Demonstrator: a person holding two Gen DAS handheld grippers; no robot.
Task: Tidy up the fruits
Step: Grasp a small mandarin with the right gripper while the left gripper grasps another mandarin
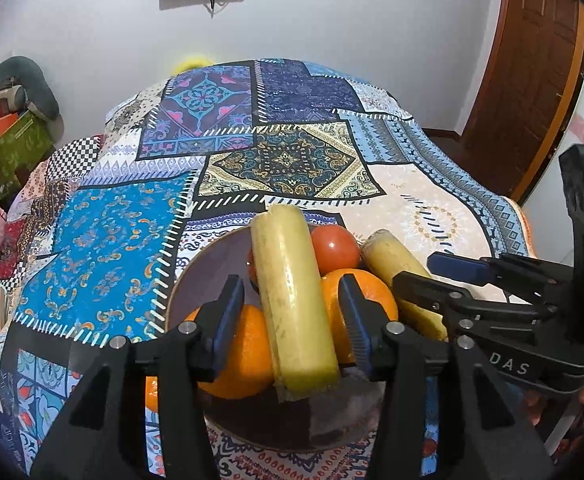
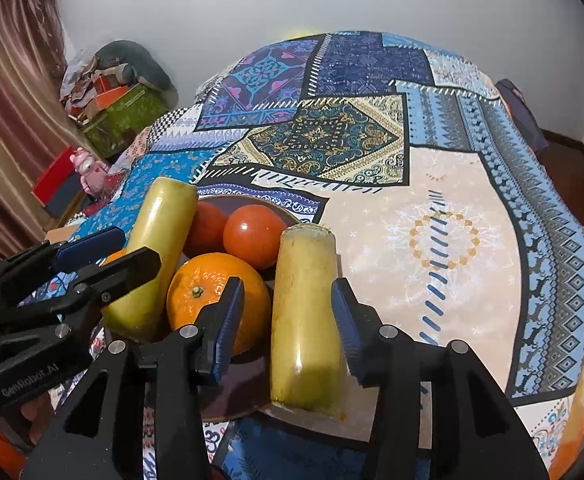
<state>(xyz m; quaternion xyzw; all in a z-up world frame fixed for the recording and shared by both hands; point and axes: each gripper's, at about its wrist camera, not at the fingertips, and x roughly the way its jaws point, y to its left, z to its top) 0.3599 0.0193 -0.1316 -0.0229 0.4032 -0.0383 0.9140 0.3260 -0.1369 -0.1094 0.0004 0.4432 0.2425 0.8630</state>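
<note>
1. Counted fruit: 2 yellow banana pieces, 2 red tomatoes and 2 oranges, all gathered at 1 dark brown bowl (image 1: 196,264) on the patchwork tablecloth (image 1: 104,240); a sliver of orange peel under the left claw may be a 3rd orange, but the view there is too blocked to say.
2. The left banana piece (image 1: 292,300) lies across the oranges inside the bowl; the right banana piece (image 2: 305,320) leans at the bowl's right edge, its lower end on the cloth.
3. The tomatoes (image 2: 254,236) sit at the back, touching each other; the nearer orange (image 2: 208,292) lies between the 2 banana pieces.
4. Both claws tilt steeply downward, side by side.
5. The left gripper (image 1: 292,312) straddles its banana piece with jaws parted, blue pads clear of the skin.
6. The right gripper (image 2: 288,316) likewise stands apart around its piece, not pressing.
7. The banana pieces are blunt, waxy cylinders; the tomatoes glossy; the oranges dimpled; the pads ribbed.
</note>
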